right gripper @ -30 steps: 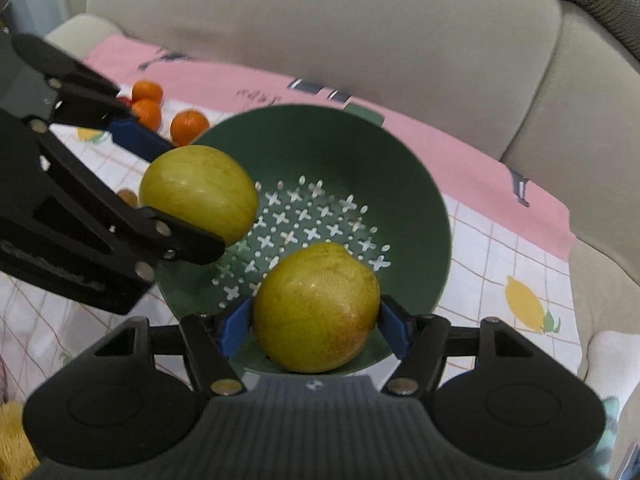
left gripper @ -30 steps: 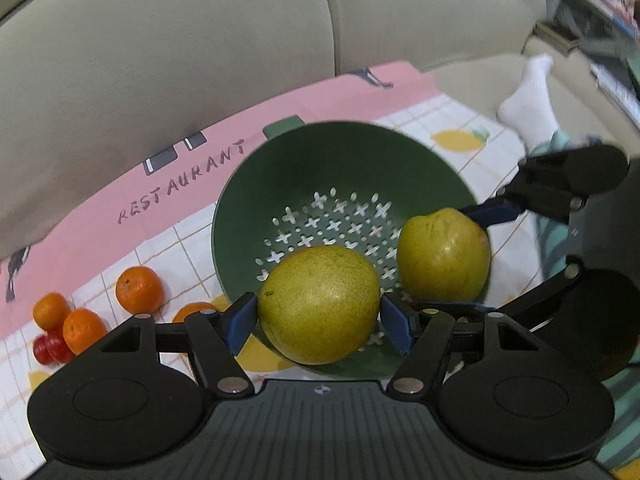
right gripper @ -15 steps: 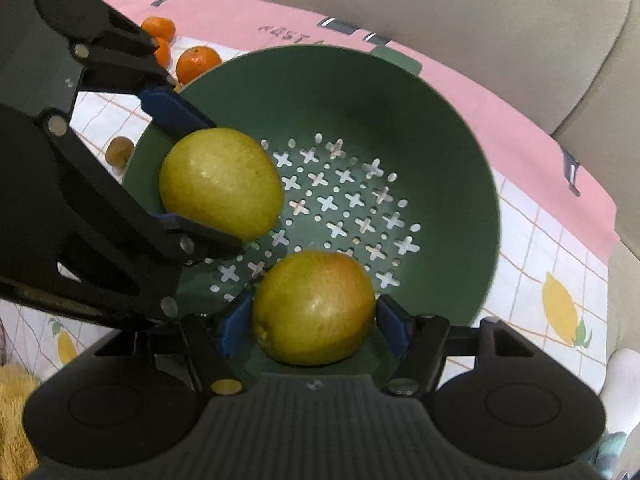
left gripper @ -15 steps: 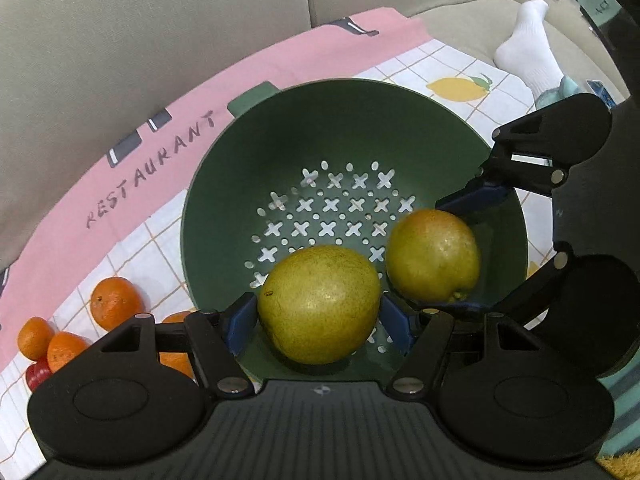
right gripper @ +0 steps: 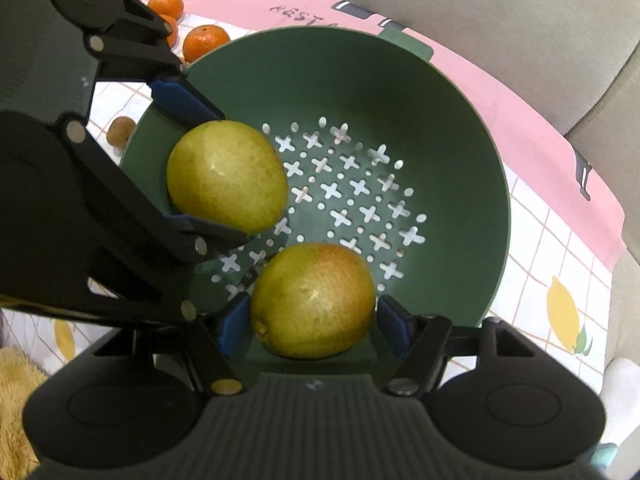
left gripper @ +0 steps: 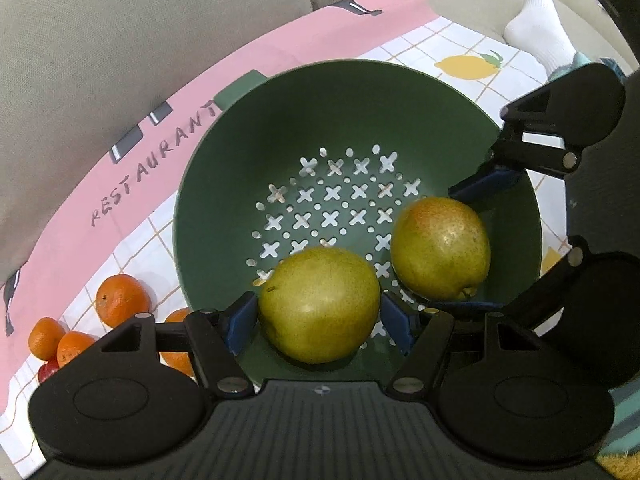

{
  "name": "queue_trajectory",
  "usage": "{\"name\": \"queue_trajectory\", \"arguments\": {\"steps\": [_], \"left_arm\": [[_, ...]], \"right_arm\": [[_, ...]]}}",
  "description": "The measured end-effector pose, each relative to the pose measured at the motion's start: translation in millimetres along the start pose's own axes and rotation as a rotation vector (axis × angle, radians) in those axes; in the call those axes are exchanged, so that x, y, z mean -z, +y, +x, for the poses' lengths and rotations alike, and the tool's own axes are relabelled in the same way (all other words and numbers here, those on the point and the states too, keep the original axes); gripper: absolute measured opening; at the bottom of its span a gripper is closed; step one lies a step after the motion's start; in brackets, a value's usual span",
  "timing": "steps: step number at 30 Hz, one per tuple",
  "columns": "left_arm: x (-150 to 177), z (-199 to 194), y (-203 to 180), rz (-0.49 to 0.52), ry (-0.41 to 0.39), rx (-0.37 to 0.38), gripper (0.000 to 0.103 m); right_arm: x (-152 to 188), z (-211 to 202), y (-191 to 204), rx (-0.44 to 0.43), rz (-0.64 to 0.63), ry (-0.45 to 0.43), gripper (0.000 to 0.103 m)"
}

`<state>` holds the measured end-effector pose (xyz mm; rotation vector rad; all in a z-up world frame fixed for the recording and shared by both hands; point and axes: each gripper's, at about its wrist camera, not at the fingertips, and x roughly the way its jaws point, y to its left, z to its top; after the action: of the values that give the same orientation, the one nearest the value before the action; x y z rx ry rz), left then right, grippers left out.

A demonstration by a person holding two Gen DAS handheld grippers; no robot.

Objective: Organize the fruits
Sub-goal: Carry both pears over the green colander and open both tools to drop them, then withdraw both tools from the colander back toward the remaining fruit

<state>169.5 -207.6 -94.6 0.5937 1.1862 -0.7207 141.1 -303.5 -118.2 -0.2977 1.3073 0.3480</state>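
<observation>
A green perforated colander stands on a patterned cloth. My left gripper is shut on a yellow-green pear and holds it low inside the colander's near side; this pear also shows in the right wrist view. My right gripper is shut on a second pear with a reddish blush, also low inside the colander; it shows in the left wrist view too. The two pears sit side by side, apart.
Several small oranges and a red fruit lie on the cloth left of the colander. A small brown fruit lies by its rim. A beige sofa back is behind. A white sock is at far right.
Both grippers have moved forward and down, carrying the pears from above the near rim to deep inside the colander. Both stay shut on their pears.
</observation>
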Motion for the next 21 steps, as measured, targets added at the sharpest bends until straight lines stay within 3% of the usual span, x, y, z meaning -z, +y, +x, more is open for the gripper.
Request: {"name": "queue_trajectory", "arguments": {"steps": [11,21], "left_arm": [[4.6,-34.7,4.6,-0.049,-0.051,-0.014,0.078],[25.4,-87.4,5.8,-0.087,-0.174,-0.077,0.079]], "right_arm": [[1.6,-19.0,-8.0,0.032,0.061,-0.041,0.078],[16.5,-64.4,3.6,0.121,0.151,-0.199,0.082]]}}
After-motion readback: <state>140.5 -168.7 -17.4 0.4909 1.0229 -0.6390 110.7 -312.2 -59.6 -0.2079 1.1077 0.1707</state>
